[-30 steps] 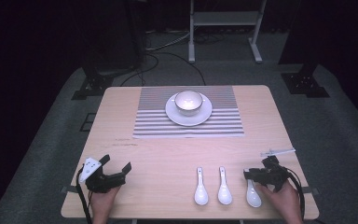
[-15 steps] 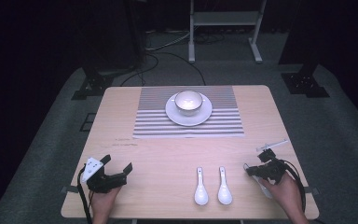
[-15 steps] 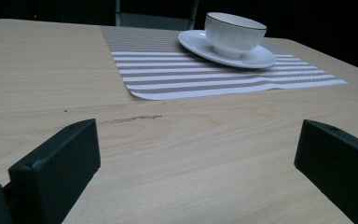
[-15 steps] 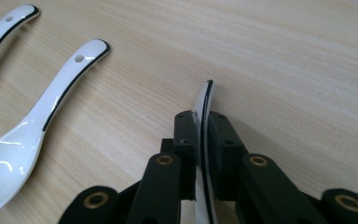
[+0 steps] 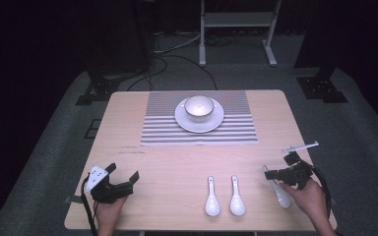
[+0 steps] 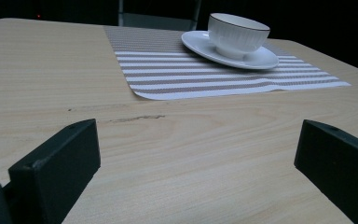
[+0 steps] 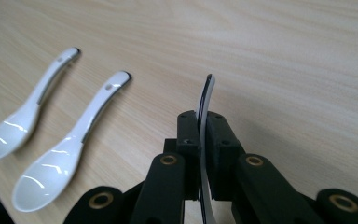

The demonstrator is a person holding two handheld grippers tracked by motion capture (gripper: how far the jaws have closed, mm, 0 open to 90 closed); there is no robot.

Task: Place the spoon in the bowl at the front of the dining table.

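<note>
My right gripper (image 5: 272,174) is at the table's front right, shut on the handle of a white ceramic spoon (image 5: 282,196) whose bowl hangs back beside the hand. In the right gripper view the spoon handle (image 7: 207,100) stands on edge between the closed jaws of my right gripper (image 7: 204,123). Two more white spoons (image 5: 212,196) (image 5: 236,195) lie side by side at the front middle, to the left of the held one. My left gripper (image 5: 123,173) rests at the front left, open and holding nothing, its jaws wide apart over bare wood (image 6: 191,154).
A white bowl (image 5: 199,105) sits on a saucer (image 5: 199,123) on a striped placemat (image 5: 162,130) at the far middle of the wooden table (image 5: 275,123). Cables and metal stand legs (image 5: 236,29) lie on the dark floor beyond.
The right gripper has picked the rightmost spoon up off the table and moved it slightly right and away, turning it on edge. The left gripper has stayed put.
</note>
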